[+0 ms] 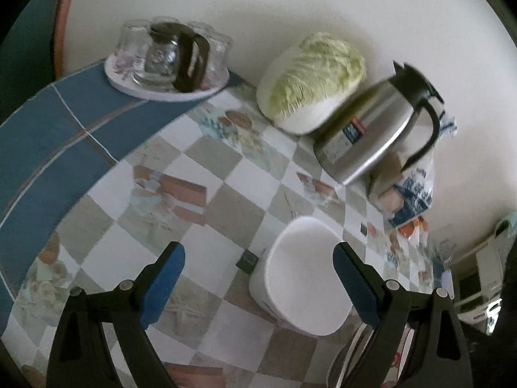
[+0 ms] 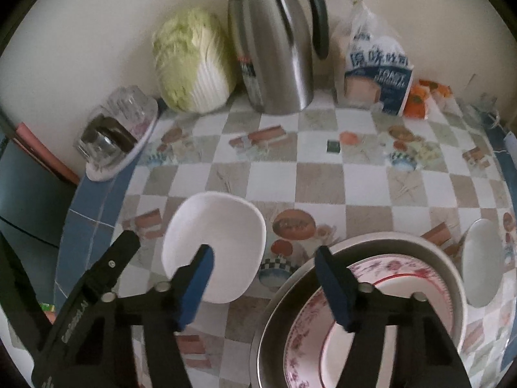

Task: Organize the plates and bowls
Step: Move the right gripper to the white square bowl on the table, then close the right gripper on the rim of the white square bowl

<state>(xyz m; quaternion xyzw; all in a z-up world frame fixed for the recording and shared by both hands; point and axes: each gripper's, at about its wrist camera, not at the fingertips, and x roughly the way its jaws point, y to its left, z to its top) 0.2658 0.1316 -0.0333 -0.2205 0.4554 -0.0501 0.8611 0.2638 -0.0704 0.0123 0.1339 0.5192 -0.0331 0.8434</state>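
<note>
Just white bowl (image 1: 307, 278) between open fingers (image 1: 163, 284)

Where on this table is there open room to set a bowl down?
The checkered middle of the table is bare, bordered by the white square bowl, the steel thermos and the stacked plates. The back edge is crowded: glasses tray, cabbage, thermos, bread bag.

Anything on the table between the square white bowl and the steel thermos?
Only a small dark square beside the white bowl; otherwise bare tablecloth up to the thermos, per the left wrist view.
</note>
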